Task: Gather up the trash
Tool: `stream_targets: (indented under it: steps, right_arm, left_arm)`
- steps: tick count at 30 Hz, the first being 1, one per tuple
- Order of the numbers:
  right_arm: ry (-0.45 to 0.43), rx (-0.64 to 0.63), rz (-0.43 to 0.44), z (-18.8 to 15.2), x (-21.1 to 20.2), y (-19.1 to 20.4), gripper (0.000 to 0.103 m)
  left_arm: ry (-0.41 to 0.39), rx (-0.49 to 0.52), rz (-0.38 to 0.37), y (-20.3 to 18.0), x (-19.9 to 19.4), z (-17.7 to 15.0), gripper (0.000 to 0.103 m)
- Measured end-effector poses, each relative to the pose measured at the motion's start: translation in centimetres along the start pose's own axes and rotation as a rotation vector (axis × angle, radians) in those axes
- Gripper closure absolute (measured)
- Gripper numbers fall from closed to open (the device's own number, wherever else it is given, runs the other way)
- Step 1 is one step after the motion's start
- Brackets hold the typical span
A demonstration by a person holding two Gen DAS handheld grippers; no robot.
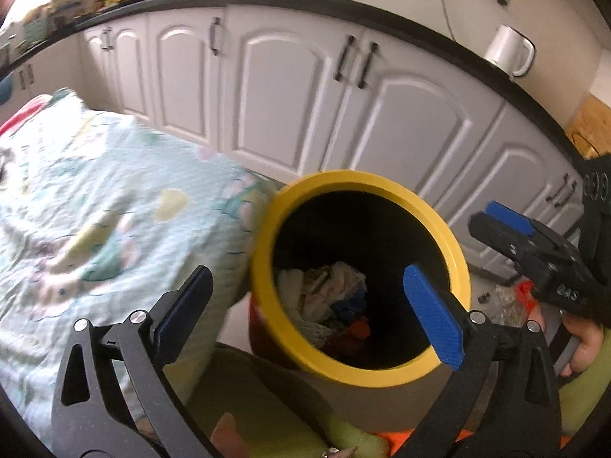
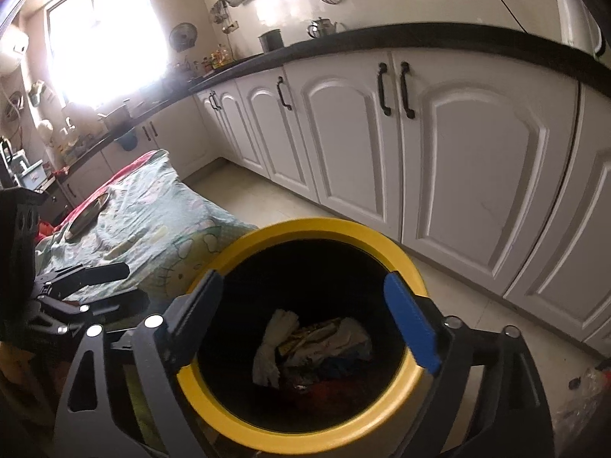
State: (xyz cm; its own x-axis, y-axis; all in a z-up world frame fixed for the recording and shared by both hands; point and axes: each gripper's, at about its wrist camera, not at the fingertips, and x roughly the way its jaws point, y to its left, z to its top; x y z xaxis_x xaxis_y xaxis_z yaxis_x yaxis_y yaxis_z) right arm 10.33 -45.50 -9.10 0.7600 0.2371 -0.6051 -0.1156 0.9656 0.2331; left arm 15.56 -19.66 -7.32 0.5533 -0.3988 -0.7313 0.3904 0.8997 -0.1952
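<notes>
Round yellow-rimmed black trash bin (image 2: 305,328) stands upright on the floor beside the patterned cloth-covered table (image 1: 95,191), mouth up, crumpled trash (image 2: 313,347) inside. Left gripper (image 1: 309,305) and right gripper (image 2: 317,316) angle down over it, fingers spread, empty.

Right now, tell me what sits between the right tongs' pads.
Nothing held: in the right wrist view the open right tongs frame the yellow-rimmed bin, with trash far below.

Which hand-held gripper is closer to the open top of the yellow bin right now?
Right. The right hand-held gripper hangs open directly over the bin; the left hand-held gripper is open, offset toward the bedspread side.
</notes>
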Motion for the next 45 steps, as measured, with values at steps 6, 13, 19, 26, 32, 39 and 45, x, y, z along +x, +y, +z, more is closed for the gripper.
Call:
stream_targets:
  steps: [6, 13, 19, 26, 32, 39, 45]
  right_arm:
    - [-0.023, -0.036, -0.024, 1.1, -0.1, 2.8, 0.007]
    - [-0.021, -0.082, -0.016, 3.0, 0.3, 7.9, 0.006]
    - [-0.107, -0.136, -0.055, 3.6, -1.2, 13.8, 0.006]
    - [-0.221, -0.135, -0.056, 1.8, -4.3, 18.2, 0.006]
    - [-0.294, -0.142, -0.076, -1.1, -6.4, 19.4, 0.006]
    - [-0.281, -0.160, -0.119, -3.4, -6.4, 19.0, 0.006]
    - [-0.304, -0.155, -0.100, -3.6, -6.7, 19.0, 0.006]
  left_arm:
    - [-0.055, -0.049, 0.077, 2.8, -2.6, 0.4, 0.011]
    - [-0.142, -0.110, 0.187, 6.6, -6.4, 0.8, 0.011]
    - [-0.215, -0.122, 0.255, 8.8, -9.9, 0.5, 0.011]
    - [-0.279, -0.082, 0.284, 9.3, -12.7, -1.3, 0.011]
    - [-0.357, -0.060, 0.306, 9.0, -14.8, -3.4, 0.011]
    - [-0.400, -0.064, 0.333, 8.3, -16.5, -6.3, 0.011]
    - [-0.413, -0.074, 0.323, 8.2, -16.9, -7.7, 0.011]
